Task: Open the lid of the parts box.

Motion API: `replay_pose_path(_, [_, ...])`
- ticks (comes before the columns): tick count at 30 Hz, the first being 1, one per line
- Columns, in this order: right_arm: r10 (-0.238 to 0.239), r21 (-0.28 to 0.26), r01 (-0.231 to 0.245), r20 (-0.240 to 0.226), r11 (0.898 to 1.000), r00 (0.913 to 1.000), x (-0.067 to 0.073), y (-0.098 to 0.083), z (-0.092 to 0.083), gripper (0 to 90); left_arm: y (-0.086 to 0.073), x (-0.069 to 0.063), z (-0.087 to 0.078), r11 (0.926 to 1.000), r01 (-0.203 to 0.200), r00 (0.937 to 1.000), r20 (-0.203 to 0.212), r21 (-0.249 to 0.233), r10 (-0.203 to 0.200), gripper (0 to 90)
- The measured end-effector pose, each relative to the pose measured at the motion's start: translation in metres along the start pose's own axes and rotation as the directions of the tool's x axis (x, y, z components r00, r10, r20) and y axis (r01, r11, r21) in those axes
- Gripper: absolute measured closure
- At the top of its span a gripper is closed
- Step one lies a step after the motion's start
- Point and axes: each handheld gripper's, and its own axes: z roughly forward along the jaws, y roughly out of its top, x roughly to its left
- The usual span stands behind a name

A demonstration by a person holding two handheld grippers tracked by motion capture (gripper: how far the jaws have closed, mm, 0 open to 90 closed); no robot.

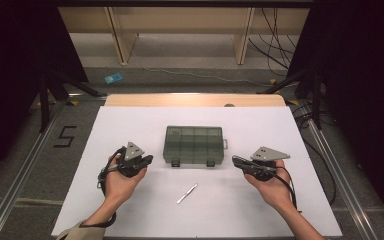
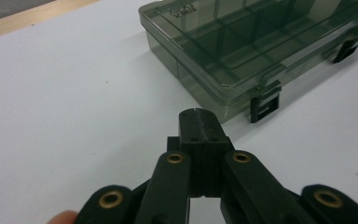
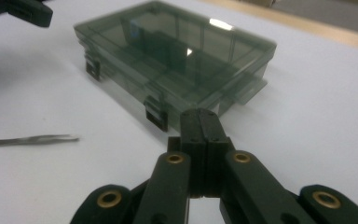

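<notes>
While both tools flank the box (image 1: 194, 145):
Left tool (image 1: 147, 161): jaws together, empty.
Right tool (image 1: 236, 161): jaws together, empty.
Tweezers (image 1: 187, 193): flat on surface (image 1: 130, 125).

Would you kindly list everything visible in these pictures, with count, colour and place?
compartment box: one, smoky see-through grey, lid closed with two black latches, middle of the table
tweezers: one pair, silver, lying flat on the table nearer the person than the box
table: one, white top with a wooden far edge
blue item: one, on the floor beyond the table; too small to identify
cables: several, black, on the floor at the far right
left gripper: one, black, left of the box, fingers shut, empty
right gripper: one, black, right of the box, fingers shut, empty
</notes>
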Motion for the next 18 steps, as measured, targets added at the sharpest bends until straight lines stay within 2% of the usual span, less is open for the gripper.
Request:
replay_pose_path(1, [0.0, 0.0, 0.0, 0.0, 1.0, 1.0, 0.0, 0.0, 0.0, 90.0, 0.0, 0.0, 0.0, 1.0, 0.0, 1.0, 0.0, 0.0, 0.0, 89.9])
replay_pose_path(2, [0.014, 0.036, -0.014, 0.001, 0.999, 0.9999, -0.002, -0.001, 0.01, 90.0, 0.001, 0.0, 0.004, 1.0, -0.003, 1.0, 0.0, 0.007, 0.003, 89.9])
replay_pose_path(3, [0.021, 0.045, -0.02, -0.009, 0.999, 0.9997, -0.004, -0.001, 0.014, 90.0, 0.002, 0.0, 0.011, 0.9999, -0.01, 1.0, 0.001, 0.014, 0.01, 89.9])
replay_pose_path(5, [0.027, 0.053, -0.026, -0.008, 0.998, 0.9996, -0.005, -0.001, 0.018, 90.0, 0.002, 0.0, 0.013, 0.9998, -0.012, 0.9999, 0.001, 0.019, 0.012, 89.9])
replay_pose_path(6, [0.029, 0.069, -0.028, -0.014, 0.997, 0.9995, -0.006, -0.001, 0.025, 90.0, 0.001, -0.002, 0.017, 0.9999, 0.011, 0.9999, -0.002, -0.002, -0.011, 89.9])
replay_pose_path(7, [0.029, 0.069, -0.028, -0.014, 0.997, 0.9995, -0.006, -0.001, 0.025, 90.0, 0.002, 0.001, 0.018, 0.9995, -0.023, 0.9997, 0.005, 0.021, 0.023, 89.9])
replay_pose_path(8, [0.037, 0.087, -0.035, -0.012, 0.996, 0.9993, -0.006, -0.001, 0.03, 90.0, 0.002, 0.0, 0.022, 0.9996, -0.021, 0.9997, 0.013, 0.018, 0.021, 89.9])
replay_pose_path(11, [0.046, 0.097, -0.043, -0.023, 0.994, 0.9987, -0.007, -0.002, 0.036, 90.0, 0.003, -0.001, 0.027, 0.9988, -0.046, 0.9988, 0.017, 0.02, 0.046, 89.9])
replay_pose_path(12, [0.042, 0.096, -0.04, -0.02, 0.995, 0.9989, -0.007, -0.003, 0.038, 90.0, 0.003, -0.001, 0.027, 0.9988, -0.046, 0.9988, 0.017, 0.02, 0.046, 89.9])
replay_pose_path(13, [0.047, 0.1, -0.044, -0.024, 0.994, 0.9986, -0.007, -0.002, 0.039, 90.0, 0.002, -0.003, 0.03, 0.9996, -0.025, 0.9993, 0.026, -0.009, 0.026, 89.9])
replay_pose_path(16, [0.042, 0.099, -0.039, -0.021, 0.994, 0.9989, -0.007, -0.002, 0.041, 90.0, 0.003, -0.003, 0.031, 0.9988, -0.049, 0.9981, 0.037, 0.004, 0.049, 89.9])
replay_pose_path(17, [0.047, 0.101, -0.044, -0.024, 0.994, 0.9986, -0.007, -0.001, 0.041, 90.0, 0.005, -0.005, 0.034, 0.998, -0.058, 0.9976, 0.036, -0.027, 0.059, 89.9])
replay_pose_path(18, [0.047, 0.1, -0.045, -0.025, 0.994, 0.9986, -0.007, -0.001, 0.042, 90.0, 0.005, -0.005, 0.034, 0.998, -0.058, 0.9976, 0.036, -0.027, 0.059, 89.9])
